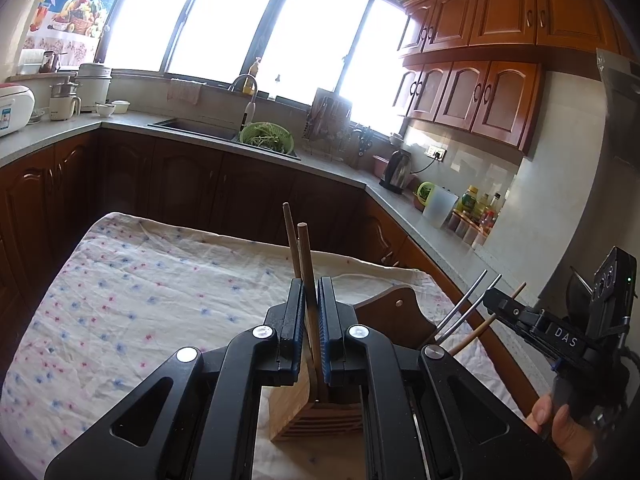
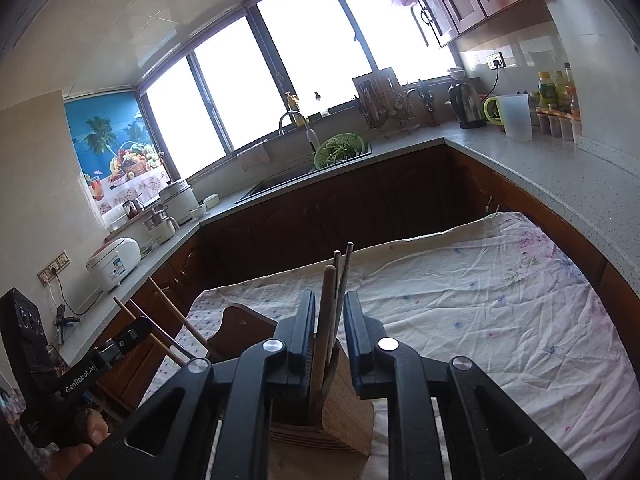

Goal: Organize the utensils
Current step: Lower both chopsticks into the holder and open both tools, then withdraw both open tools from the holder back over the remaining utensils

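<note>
Two grippers are shown above a bamboo holder [image 1: 304,412] on a floral cloth [image 1: 120,280]. L gripper [image 1: 310,320] is clamped on a wooden chopstick [image 1: 310,280], its lower end inside the holder; a 2nd wooden stick [image 1: 291,240] stands just behind. R gripper [image 2: 330,332] is parted, jaws either side of sticks in the holder w/o a firm hold. Count in right view: 1 wooden [image 2: 325,312], 2 metal [image 2: 346,272]. For a clean insert, the stick should be kept upright over the slot, lowered, then released.

Parted tongs [image 2: 329,320] around upright chopsticks [image 2: 326,316]
</note>
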A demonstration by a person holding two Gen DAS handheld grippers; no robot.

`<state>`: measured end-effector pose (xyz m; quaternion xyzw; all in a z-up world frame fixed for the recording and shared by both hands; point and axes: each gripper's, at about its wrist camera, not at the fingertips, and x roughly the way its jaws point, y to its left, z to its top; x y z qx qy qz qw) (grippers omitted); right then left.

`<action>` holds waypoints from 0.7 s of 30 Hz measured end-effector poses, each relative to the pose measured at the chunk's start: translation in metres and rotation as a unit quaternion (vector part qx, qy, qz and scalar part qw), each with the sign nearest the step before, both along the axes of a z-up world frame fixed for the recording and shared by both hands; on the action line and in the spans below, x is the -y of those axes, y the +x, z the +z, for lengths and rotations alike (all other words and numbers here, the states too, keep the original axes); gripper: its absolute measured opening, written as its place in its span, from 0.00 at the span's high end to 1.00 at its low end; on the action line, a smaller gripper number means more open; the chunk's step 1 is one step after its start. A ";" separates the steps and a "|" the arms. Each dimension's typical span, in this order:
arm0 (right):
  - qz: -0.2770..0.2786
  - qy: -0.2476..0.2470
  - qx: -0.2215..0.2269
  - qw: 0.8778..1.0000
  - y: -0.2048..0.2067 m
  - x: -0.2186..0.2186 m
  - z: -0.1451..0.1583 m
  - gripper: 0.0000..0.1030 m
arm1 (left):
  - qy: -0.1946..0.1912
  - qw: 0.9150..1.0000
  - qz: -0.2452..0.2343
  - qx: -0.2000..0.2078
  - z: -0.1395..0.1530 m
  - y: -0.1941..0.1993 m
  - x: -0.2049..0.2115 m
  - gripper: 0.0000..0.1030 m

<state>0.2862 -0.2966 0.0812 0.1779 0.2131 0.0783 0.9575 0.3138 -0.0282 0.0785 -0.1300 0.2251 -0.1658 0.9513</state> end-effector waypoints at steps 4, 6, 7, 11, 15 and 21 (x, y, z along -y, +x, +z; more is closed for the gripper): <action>-0.001 0.019 0.004 1.000 -0.006 0.009 -0.001 0.56 | -0.001 1.000 0.006 -0.004 0.000 -0.002 -0.002 0.84; -0.002 0.025 0.006 1.000 -0.008 0.012 -0.001 0.45 | -0.004 1.000 0.012 -0.002 0.000 -0.005 -0.004 0.68; -0.005 0.028 0.007 1.000 -0.009 0.014 -0.001 0.34 | -0.002 1.000 0.017 -0.001 0.000 -0.006 -0.005 0.60; -0.006 0.038 0.013 0.999 -0.015 0.019 0.000 0.21 | 0.000 1.000 0.024 -0.006 -0.001 -0.011 -0.008 0.39; -0.006 0.038 0.008 0.999 -0.023 0.020 0.001 0.09 | 0.007 0.999 0.033 -0.005 0.000 -0.023 -0.011 0.21; 0.002 0.028 0.012 1.000 -0.050 0.018 0.002 0.02 | 0.028 0.999 0.043 -0.013 -0.001 -0.046 -0.015 0.09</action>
